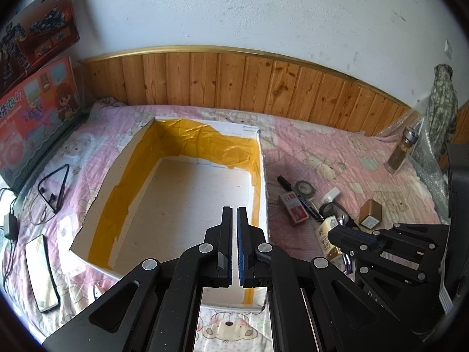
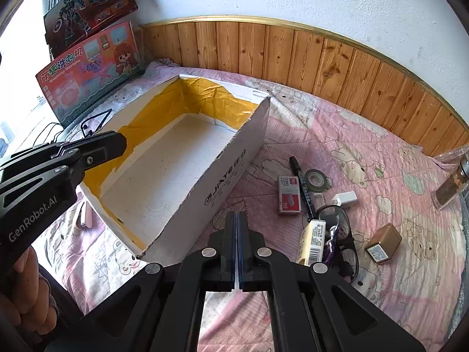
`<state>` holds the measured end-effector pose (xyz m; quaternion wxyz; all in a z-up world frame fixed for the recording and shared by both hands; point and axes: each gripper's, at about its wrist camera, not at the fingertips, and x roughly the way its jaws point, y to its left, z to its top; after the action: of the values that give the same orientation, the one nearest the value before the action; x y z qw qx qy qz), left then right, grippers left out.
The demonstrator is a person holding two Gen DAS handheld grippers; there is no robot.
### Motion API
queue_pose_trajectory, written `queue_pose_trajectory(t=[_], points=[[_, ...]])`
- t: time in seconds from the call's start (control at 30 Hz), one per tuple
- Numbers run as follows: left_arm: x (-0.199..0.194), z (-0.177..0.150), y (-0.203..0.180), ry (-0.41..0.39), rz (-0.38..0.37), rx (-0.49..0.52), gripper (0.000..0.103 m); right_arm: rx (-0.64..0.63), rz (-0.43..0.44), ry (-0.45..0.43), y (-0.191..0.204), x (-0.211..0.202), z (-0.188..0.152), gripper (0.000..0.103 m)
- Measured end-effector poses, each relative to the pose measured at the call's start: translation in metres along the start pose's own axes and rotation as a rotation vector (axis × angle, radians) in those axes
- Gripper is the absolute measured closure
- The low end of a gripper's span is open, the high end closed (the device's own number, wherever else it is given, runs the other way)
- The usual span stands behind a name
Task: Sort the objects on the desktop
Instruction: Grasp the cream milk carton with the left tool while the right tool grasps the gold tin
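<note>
I find both tools idle. The left gripper [image 1: 233,214] hangs over the open cardboard box [image 1: 265,176], jaws together on nothing; the right gripper [image 2: 238,220] sits just outside the box's near wall, jaws likewise together and empty.

The items to sort lie in a loose cluster on the pink quilted bedspread [image 2: 395,278], right of the box and well clear of it. The box is bare inside, its walls lined with wrinkled yellow tape.

Handling assessment:
- Staple box [image 2: 289,195]: small, stiff card, light; take across the short sides.
- Marker pen [image 2: 303,186]: slim, hard, prone to roll; pinch mid-barrel.
- Tape roll [image 2: 316,179]: flat ring; grip through the rim wall.
- White charger plug [image 2: 346,199]: rigid plastic, smooth.
- Cream carton [image 2: 312,242]: long, light; it overlaps the spectacles [image 2: 343,234], which I judge fragile, so lift the carton first.
- Gold tin [image 2: 384,243]: boxy, probably slippery metal.

A purple item beside the spectacles is too tangled for me to identify.

The soft quilt will give under downward pressure.
</note>
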<state>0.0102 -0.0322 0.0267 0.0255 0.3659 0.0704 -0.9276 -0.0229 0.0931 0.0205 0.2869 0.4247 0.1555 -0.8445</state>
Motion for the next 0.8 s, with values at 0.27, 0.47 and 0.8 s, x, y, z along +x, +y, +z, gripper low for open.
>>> queue_pose_trajectory(t=[0.27,0.47,0.8], points=[[0.004,-0.007,-0.030,0.026,-0.097,0.044,0.097,0.051,-0.012,0.013,-0.031,0.000,-0.006,0.099],[0.011,-0.011,-0.045,0.044,-0.128,0.059,0.070,0.094,-0.009,0.022,-0.052,0.005,-0.011,0.077],[0.026,-0.023,-0.085,0.101,-0.198,0.122,0.058,0.133,0.001,0.042,-0.091,0.016,-0.022,0.061]])
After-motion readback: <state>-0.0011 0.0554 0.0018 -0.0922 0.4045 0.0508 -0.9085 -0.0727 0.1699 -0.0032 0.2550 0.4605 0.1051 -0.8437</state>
